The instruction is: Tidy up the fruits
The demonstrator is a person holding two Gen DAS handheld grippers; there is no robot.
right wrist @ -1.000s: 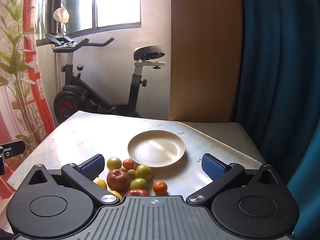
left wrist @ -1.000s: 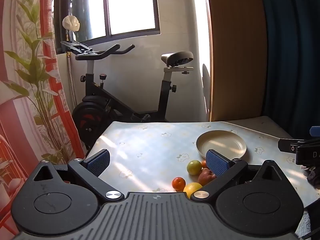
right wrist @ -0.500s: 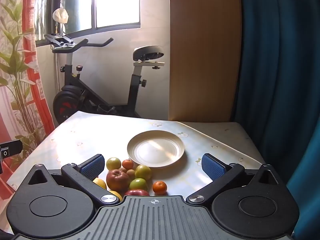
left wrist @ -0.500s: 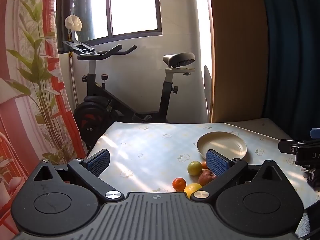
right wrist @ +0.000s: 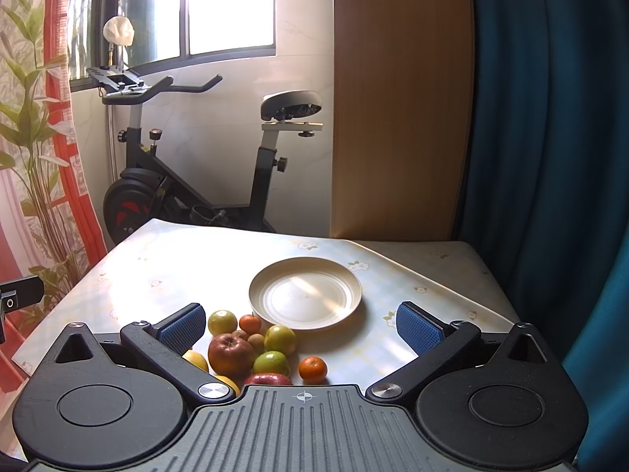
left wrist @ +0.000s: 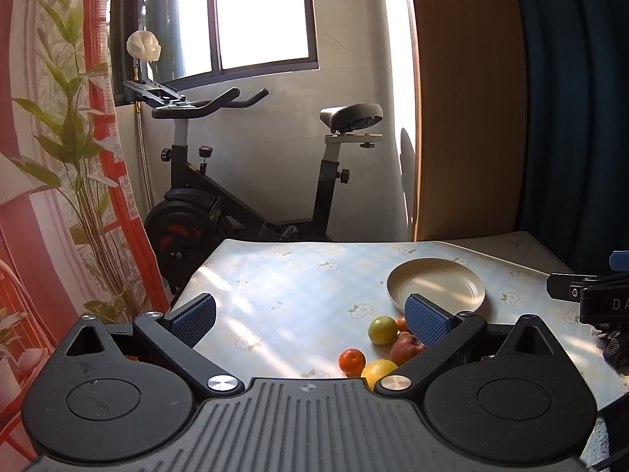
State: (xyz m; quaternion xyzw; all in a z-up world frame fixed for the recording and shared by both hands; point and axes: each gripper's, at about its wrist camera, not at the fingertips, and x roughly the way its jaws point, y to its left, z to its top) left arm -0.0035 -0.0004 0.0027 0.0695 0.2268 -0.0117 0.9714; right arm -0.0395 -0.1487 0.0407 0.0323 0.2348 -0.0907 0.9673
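A cream plate [right wrist: 306, 293] sits empty on the flowered tablecloth [right wrist: 165, 271]; it also shows in the left wrist view [left wrist: 435, 284]. Several fruits lie in a pile just in front of it: a red apple [right wrist: 230, 355], green fruits [right wrist: 280, 339], a small orange [right wrist: 313, 369], a lemon [right wrist: 196, 360]. In the left wrist view I see a green fruit [left wrist: 382, 330], a small orange [left wrist: 351, 361] and a lemon [left wrist: 378, 371]. My right gripper [right wrist: 301, 324] is open and empty above the pile. My left gripper [left wrist: 309, 316] is open and empty, left of the fruit.
An exercise bike [right wrist: 188, 181] stands beyond the table's far edge under the window. A wooden panel [right wrist: 397, 118] and a blue curtain [right wrist: 550, 137] are at the right. A plant-print curtain [left wrist: 51, 196] hangs at the left. The right gripper's body [left wrist: 589, 295] shows at the right.
Both grippers have barely shifted; the left view has tilted down slightly. The fruits and plate have not moved.
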